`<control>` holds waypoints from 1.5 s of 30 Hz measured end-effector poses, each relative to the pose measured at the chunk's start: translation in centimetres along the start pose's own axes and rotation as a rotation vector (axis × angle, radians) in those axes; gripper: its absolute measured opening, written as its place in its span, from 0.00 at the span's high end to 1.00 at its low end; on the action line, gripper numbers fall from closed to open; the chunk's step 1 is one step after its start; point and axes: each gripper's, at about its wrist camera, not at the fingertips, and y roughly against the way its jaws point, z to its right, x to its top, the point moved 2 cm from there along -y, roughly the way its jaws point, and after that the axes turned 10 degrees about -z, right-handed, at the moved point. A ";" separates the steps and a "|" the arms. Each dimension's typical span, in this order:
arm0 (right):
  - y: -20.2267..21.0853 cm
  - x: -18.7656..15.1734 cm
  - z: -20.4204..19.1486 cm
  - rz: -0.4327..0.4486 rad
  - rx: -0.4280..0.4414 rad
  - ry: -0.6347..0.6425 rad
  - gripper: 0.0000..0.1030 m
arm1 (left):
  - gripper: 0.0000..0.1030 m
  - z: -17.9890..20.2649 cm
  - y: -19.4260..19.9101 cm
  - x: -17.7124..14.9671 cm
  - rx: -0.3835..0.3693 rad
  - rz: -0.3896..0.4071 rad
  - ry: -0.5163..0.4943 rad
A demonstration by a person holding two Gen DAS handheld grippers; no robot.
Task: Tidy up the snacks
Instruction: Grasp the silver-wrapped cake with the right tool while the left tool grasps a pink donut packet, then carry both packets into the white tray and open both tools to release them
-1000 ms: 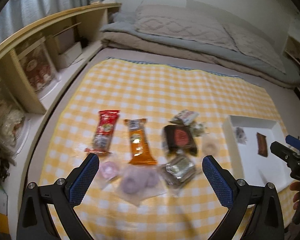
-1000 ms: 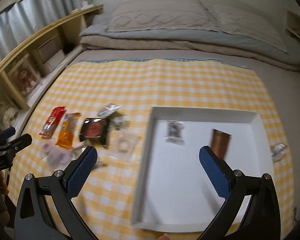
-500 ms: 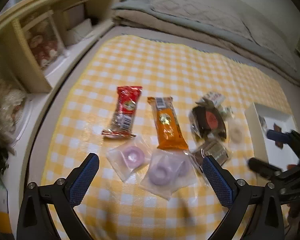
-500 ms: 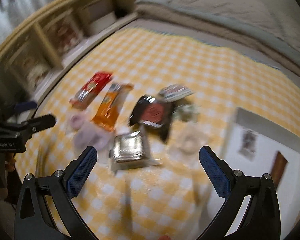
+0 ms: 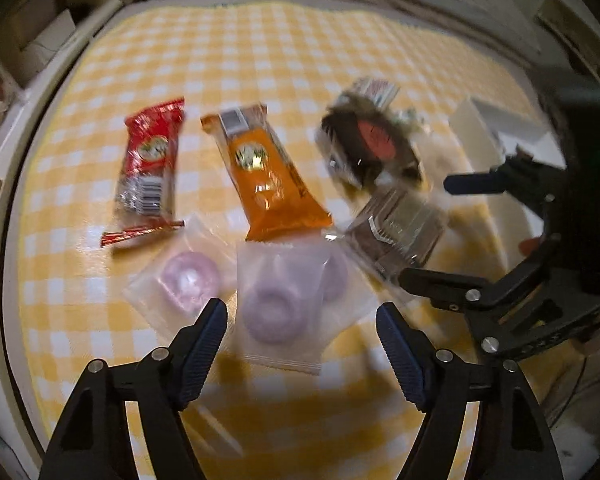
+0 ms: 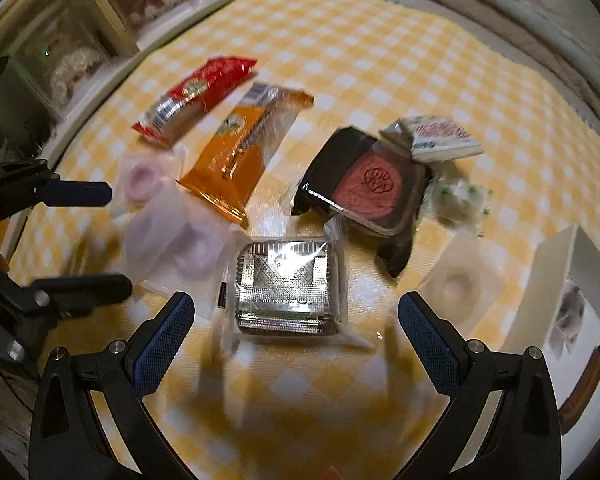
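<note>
Since the earlier frames both grippers have dropped and tipped down over the snack pile on the yellow checked cloth (image 5: 300, 52), and the left gripper (image 5: 300, 320) has just been narrowing its jaws. In the left wrist view those jaws stand part open around the near end of the clear packet of pale purple rings (image 5: 288, 296), pads clear of it as far as the blur shows; the packet lies straight ahead, long axis running away from the tongs, toward the orange bar (image 5: 264, 172). In the right wrist view the right gripper (image 6: 296, 320) is wide open and empty, straddling the silver foil tray packet (image 6: 286, 288), which sits squarely between the pads. The white tray (image 6: 552, 264) stands at the cloth's right edge, nearer the right hand.
</note>
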 end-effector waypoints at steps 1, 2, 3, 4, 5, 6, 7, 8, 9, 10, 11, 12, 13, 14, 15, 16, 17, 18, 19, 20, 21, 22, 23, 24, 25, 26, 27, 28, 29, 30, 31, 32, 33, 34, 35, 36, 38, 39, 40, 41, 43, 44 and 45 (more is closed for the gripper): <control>-0.3 0.1 0.0 -0.008 0.007 0.007 0.01 | 0.27 -0.4 -0.5 0.4 0.000 -0.011 0.000; -0.5 0.3 -0.2 -0.011 0.008 0.014 0.03 | 0.27 -0.5 -0.7 0.6 -0.001 -0.015 0.002; -0.7 0.5 -0.2 -0.015 0.011 0.018 0.06 | 0.27 -0.6 -0.9 0.9 -0.001 -0.020 0.004; -0.8 0.6 -0.2 -0.021 0.016 0.017 0.11 | 0.28 -0.9 -1.1 1.2 -0.002 -0.025 0.006; -1.0 0.8 -0.2 -0.028 0.022 0.014 0.17 | 0.29 -0.9 -1.4 1.4 -0.001 -0.030 0.007; -1.2 0.9 -0.3 -0.035 0.025 0.014 0.20 | 0.32 -0.9 -1.8 1.6 -0.001 -0.039 0.006; -1.4 1.0 -0.3 -0.047 0.023 0.015 0.28 | 0.38 -0.8 -2.3 1.8 -0.002 -0.051 0.003; -1.7 1.0 -0.3 -0.057 0.018 0.017 0.33 | 0.41 -0.5 -2.9 2.0 0.001 -0.061 0.001; -1.8 1.1 -0.3 -0.065 0.015 0.017 0.34 | 0.46 -0.5 -3.4 2.1 0.008 -0.081 -0.006; -1.8 1.1 -0.2 -0.068 0.021 0.018 0.36 | 0.50 -0.3 -3.7 2.0 0.015 -0.093 -0.009; -1.7 1.1 -0.2 -0.070 0.022 0.022 0.39 | 0.50 -0.2 -4.1 2.0 0.029 -0.102 -0.013; -1.7 1.1 -0.2 -0.072 0.019 0.023 0.40 | 0.51 -0.1 -4.3 2.0 0.032 -0.103 -0.014; -1.6 1.1 -0.1 -0.073 0.012 0.020 0.41 | 0.51 -0.1 -4.2 2.0 0.034 -0.103 -0.013; -1.5 1.2 -0.1 -0.074 0.005 0.015 0.42 | 0.52 0.0 -4.1 2.0 0.038 -0.101 -0.009; -1.5 1.2 0.0 -0.073 -0.001 0.008 0.42 | 0.52 0.1 -4.2 2.1 0.046 -0.100 -0.007; -1.4 1.2 0.1 -0.070 -0.006 -0.002 0.43 | 0.53 0.1 -4.1 2.1 0.056 -0.099 -0.004; -1.2 1.3 0.2 -0.068 -0.010 -0.009 0.43 | 0.53 0.1 -3.9 2.0 0.063 -0.095 0.001; -1.1 1.3 0.3 -0.065 -0.014 -0.016 0.43 | 0.54 0.1 -3.7 1.9 0.068 -0.087 0.006; -0.8 1.3 0.4 -0.059 -0.019 -0.024 0.44 | 0.54 0.1 -3.3 1.9 0.069 -0.071 0.015; -0.5 1.3 0.4 -0.052 -0.021 -0.028 0.44 | 0.54 0.1 -2.7 1.7 0.071 -0.056 0.023; -0.1 1.2 0.4 -0.040 -0.023 -0.032 0.44 | 0.54 0.1 -2.1 1.6 0.072 -0.034 0.032; 0.2 1.2 0.3 -0.033 -0.023 -0.034 0.44 | 0.54 0.1 -1.5 1.4 0.068 -0.014 0.043; 0.7 1.1 0.4 -0.020 -0.019 -0.043 0.44 | 0.54 0.1 -0.9 1.2 0.068 0.002 0.054; 1.4 1.1 0.5 -0.001 -0.014 -0.058 0.44 | 0.54 0.1 -0.5 1.1 0.070 0.016 0.062; 2.0 1.1 0.7 0.016 -0.011 -0.071 0.44 | 0.54 0.2 0.1 1.0 0.075 0.036 0.072; 2.6 1.1 0.8 0.036 -0.010 -0.081 0.44 | 0.54 0.2 0.6 0.8 0.079 0.053 0.082; 3.2 1.2 0.9 0.056 -0.010 -0.090 0.44 | 0.54 0.3 1.1 0.6 0.083 0.071 0.093; 4.1 1.1 1.1 0.085 -0.009 -0.108 0.44 | 0.54 0.5 1.7 0.4 0.086 0.089 0.103; 4.7 1.2 1.1 0.103 -0.004 -0.124 0.44 | 0.54 0.4 2.3 0.2 0.089 0.100 0.112; 5.3 1.0 1.4 0.121 0.005 -0.142 0.44 | 0.54 0.5 2.9 0.1 0.096 0.121 0.126; 6.2 0.8 1.7 0.146 0.014 -0.168 0.44 | 0.54 0.5 3.5 -0.3 0.100 0.136 0.135; 6.7 0.6 2.0 0.162 0.016 -0.181 0.44 | 0.54 0.6 4.2 -0.5 0.102 0.157 0.148; 7.5 0.4 2.3 0.186 0.011 -0.201 0.44 | 0.54 0.8 4.7 -0.8 0.103 0.175 0.159; 8.0 0.4 2.4 0.203 0.002 -0.213 0.44 | 0.54 1.0 5.2 -1.0 0.104 0.192 0.169; 8.6 0.2 2.6 0.221 -0.005 -0.224 0.44 | 0.54 1.2 5.8 -1.3 0.107 0.206 0.174; 9.3 0.0 2.8 0.240 -0.012 -0.235 0.44 | 0.54 1.4 6.2 -1.4 0.110 0.218 0.177; 10.2 -0.2 3.2 0.270 -0.026 -0.249 0.44 | 0.54 2.0 7.1 -1.7 0.114 0.252 0.190; 10.7 -0.4 3.4 0.284 -0.033 -0.255 0.44 | 0.54 2.2 7.7 -2.0 0.116 0.265 0.196; 11.3 -0.8 3.7 0.296 -0.035 -0.259 0.44 | 0.54 2.5 8.2 -2.1 0.116 0.282 0.206; 11.9 -1.2 4.0 0.312 -0.039 -0.266 0.44 | 0.54 2.7 8.7 -2.3 0.113 0.300 0.216; 13.0 -1.9 4.3 0.340 -0.060 -0.272 0.44 | 0.54 3.0 9.5 -2.6 0.105 0.329 0.232; 13.4 -2.2 4.5 0.352 -0.073 -0.271 0.44 | 0.54 3.1 9.9 -2.8 0.101 0.344 0.238; 13.8 -2.6 4.6 0.364 -0.092 -0.268 0.44 | 0.54 3.3 10.2 -2.9 0.100 0.357 0.241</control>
